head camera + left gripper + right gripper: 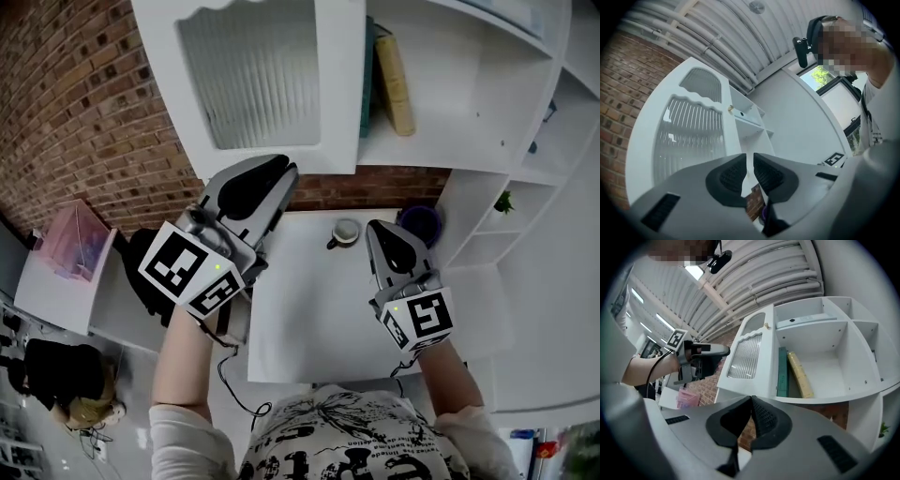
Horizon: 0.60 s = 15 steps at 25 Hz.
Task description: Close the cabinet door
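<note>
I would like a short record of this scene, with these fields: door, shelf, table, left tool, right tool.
door: the door of the cabinet is open, with a ribbed pane
shelf: a green book and a yellow book side by side, next to the door
table: the white table has a cup near its far edge
left tool: left tool, jaws slightly apart, nothing between them; tip near the door's lower edge, contact unclear
right tool: right tool, jaws together, empty, over the table

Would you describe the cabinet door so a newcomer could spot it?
Find the white cabinet on the brick wall. Its door stands open at the left, beside two books. Only it has a ribbed glass pane.
</note>
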Tool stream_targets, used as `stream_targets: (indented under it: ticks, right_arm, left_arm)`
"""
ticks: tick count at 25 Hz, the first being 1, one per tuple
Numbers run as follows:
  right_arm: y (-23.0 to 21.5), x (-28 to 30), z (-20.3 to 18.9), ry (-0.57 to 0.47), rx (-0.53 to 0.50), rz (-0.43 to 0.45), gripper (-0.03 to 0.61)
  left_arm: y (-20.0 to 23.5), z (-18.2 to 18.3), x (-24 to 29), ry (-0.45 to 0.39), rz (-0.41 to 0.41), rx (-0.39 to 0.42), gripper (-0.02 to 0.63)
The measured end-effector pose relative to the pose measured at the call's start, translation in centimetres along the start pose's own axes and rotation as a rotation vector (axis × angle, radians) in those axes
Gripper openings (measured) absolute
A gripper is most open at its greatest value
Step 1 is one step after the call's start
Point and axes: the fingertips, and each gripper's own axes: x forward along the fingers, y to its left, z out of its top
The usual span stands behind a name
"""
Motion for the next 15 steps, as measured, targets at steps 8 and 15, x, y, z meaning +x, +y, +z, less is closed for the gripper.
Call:
stream_targets:
  ticks: [8, 15]
  right_arm:
    - [2.0, -0.2, -2.0, 0.023, 0.006, -0.032, 0.015]
    - [3.6, 0.2, -4.7, 0.092, 0.038, -0.037, 0.015]
  left_arm:
    - [-1.4, -8.4, -4.6, 0.094, -0.019, -0.119, 0.017]
    - [-3.8, -15.4, -7.3, 0.180, -0.018, -0.229, 0.014]
